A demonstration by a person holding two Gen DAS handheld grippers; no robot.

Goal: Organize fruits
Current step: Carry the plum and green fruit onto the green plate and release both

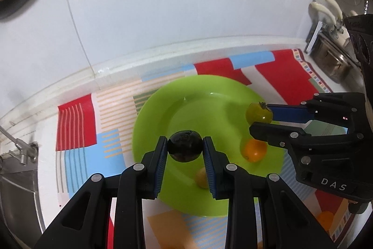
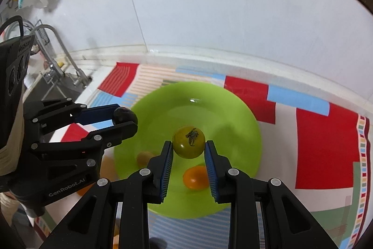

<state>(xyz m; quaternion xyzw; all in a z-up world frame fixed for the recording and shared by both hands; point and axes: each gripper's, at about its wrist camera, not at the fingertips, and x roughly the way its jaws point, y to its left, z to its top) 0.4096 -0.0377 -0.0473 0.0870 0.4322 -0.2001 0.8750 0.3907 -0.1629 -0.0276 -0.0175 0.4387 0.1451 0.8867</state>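
Observation:
My left gripper (image 1: pixel 184 149) is shut on a small dark round fruit (image 1: pixel 184 149) and holds it above the green plate (image 1: pixel 163 109). My right gripper (image 2: pixel 188 144) is shut on a yellow-green tomato (image 2: pixel 188 141) with a dried stem, also over the green plate (image 2: pixel 228 109). In the plate lie an orange fruit (image 1: pixel 254 150) and a pale yellow fruit (image 1: pixel 202 177), partly hidden by a finger. The right gripper (image 1: pixel 260 119) shows at the right of the left wrist view. At the left of the right wrist view is the left gripper (image 2: pixel 124 118).
The plate rests on a patterned red, blue and white mat (image 1: pixel 77 118) against a white tiled wall. A sink with a faucet (image 2: pixel 58 46) lies to the left. A knife rack (image 1: pixel 326 22) stands at the right. More orange fruit (image 1: pixel 325 221) lies on the mat off the plate.

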